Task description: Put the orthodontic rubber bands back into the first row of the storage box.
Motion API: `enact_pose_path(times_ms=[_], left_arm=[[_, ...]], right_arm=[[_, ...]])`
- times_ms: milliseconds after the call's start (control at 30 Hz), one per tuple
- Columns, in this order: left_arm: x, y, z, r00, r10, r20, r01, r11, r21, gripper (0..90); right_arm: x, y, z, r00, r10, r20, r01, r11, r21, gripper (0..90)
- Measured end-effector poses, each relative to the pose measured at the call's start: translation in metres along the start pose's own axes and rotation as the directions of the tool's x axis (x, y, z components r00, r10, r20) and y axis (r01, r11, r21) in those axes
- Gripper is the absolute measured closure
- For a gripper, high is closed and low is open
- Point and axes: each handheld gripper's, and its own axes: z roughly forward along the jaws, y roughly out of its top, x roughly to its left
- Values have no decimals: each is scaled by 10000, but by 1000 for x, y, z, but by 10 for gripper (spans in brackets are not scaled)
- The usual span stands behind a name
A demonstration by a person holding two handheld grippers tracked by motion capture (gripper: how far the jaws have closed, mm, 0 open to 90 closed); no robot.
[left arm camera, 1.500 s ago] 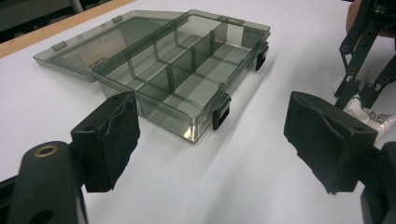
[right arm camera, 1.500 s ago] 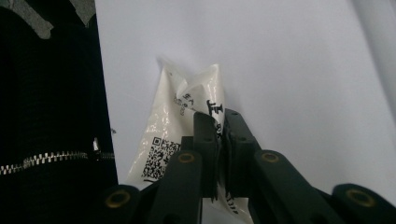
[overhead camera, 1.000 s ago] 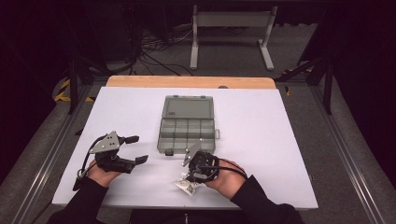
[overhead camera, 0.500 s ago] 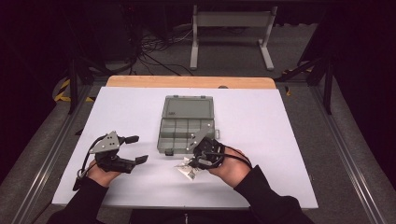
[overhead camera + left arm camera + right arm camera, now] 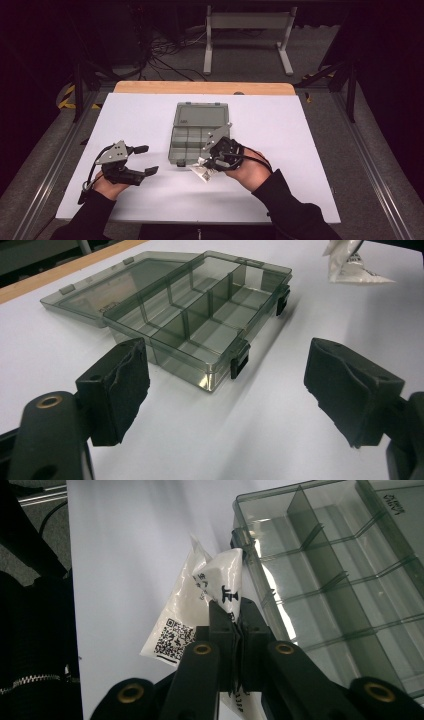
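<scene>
A smoky clear compartment box (image 5: 193, 140) lies open in the middle of the white table, its lid (image 5: 202, 114) flat behind it. My right gripper (image 5: 204, 164) hovers at the box's near right corner, shut on a small white plastic bag (image 5: 202, 173) printed with a QR code. In the right gripper view the bag (image 5: 200, 605) hangs from the pressed-together jaws of the right gripper (image 5: 235, 617), just beside the box wall (image 5: 245, 535). My left gripper (image 5: 146, 160) rests left of the box, open and holding nothing. The left gripper view shows its pads (image 5: 120, 390) wide apart, facing the box (image 5: 200, 325).
The white table (image 5: 300, 150) has a wooden strip (image 5: 200, 88) along its far edge. Metal rails run down both sides. A grey stand (image 5: 245, 35) and cables lie on the floor beyond. The box compartments look bare.
My right hand has lifted the bag off the table and carried it up toward the box's near right corner. The left hand has stayed still.
</scene>
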Motion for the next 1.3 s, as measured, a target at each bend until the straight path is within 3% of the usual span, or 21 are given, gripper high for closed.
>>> enact_pose_path(times_ms=[567, 900, 1300], left_arm=[[0, -1, -2, 10000, 54, -82, -54, 10000, 34, 190], [0, -3, -4, 9999, -3, -116, 4, 10000, 41, 190], [1, -3, -3, 10000, -73, -63, 73, 10000, 14, 190]], right_arm=[[-16, 9, -12, 9991, -65, 414, 79, 9994, -335, 875], [-37, 21, -16, 9969, -106, 783, 151, 9983, -569, 874], [-63, 27, -15, 9935, 182, 1120, -97, 9971, -758, 873]])
